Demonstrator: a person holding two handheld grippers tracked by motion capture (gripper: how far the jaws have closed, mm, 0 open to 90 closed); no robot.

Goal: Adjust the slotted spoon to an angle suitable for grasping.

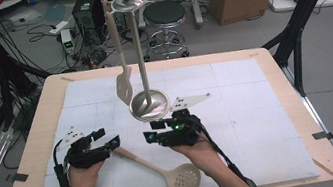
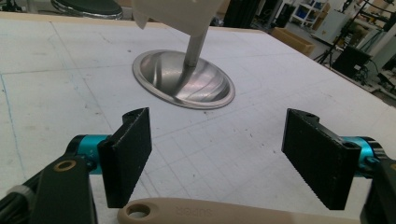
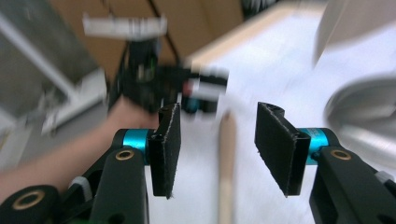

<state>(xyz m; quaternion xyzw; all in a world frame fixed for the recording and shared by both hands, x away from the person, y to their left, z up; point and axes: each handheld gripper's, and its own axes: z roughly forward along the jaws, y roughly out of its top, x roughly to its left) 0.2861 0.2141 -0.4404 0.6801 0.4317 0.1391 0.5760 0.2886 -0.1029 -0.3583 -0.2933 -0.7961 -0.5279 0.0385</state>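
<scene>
I find the slotted spoon (image 1: pixel 166 167) lying flat on the white mat (image 1: pixel 258 109), near edge, its perforated bowl toward me and its handle running up and left toward the left gripper (image 1: pixel 106 141). In the left gripper view the handle's hole end (image 2: pixel 140 212) sits just below the pads, which stand wide apart and press on nothing; the spoon is within reach there but not gripped. The right gripper (image 1: pixel 153 132) stands near the middle of the mat, just on the near side of the steel rack base (image 1: pixel 149 105). In its own view, which is blurred, its jaws stand about half open with the handle (image 3: pixel 227 158) showing between them lower down; neither pad touches it. I judge that both grippers are converging on the handle to lift the spoon. A pale spatula (image 1: pixel 119 55) hangs from the rack's top disc (image 1: pixel 128 1), which suggests the spoon is destined for the same rack.
</scene>
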